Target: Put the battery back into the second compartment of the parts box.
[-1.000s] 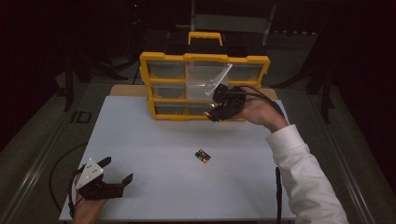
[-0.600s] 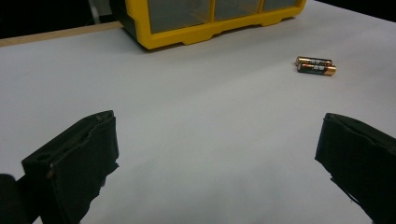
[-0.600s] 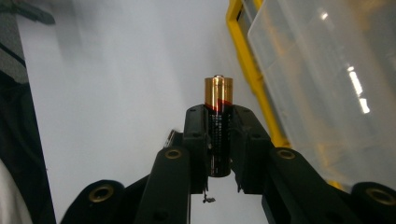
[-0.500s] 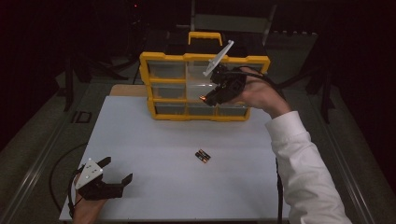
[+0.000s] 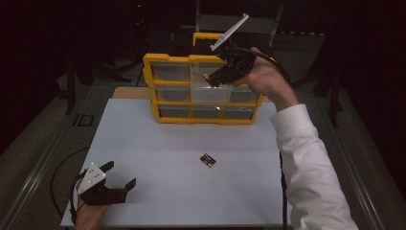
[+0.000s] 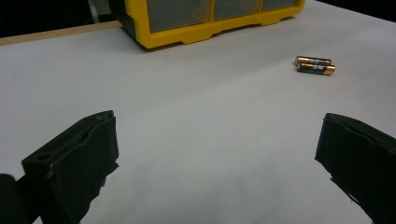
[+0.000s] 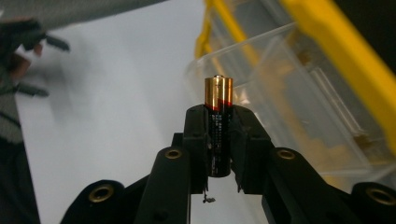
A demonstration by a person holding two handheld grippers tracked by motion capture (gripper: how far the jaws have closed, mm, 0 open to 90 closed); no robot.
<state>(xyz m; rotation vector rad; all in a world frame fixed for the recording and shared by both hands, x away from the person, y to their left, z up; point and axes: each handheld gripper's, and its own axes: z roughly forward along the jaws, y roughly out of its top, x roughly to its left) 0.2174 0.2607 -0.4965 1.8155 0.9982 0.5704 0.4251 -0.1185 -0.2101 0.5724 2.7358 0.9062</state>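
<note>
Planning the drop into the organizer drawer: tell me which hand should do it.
Right. The right gripper is already shut on a battery beside the yellow organizer, at its pulled-out clear drawer. The left gripper sits open at the table's near edge, holding nothing.

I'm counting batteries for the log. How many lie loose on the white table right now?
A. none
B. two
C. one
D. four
B: two batteries lie side by side on the table, in front of the yellow organizer; a third battery is clamped in the right gripper near an open drawer.
</note>
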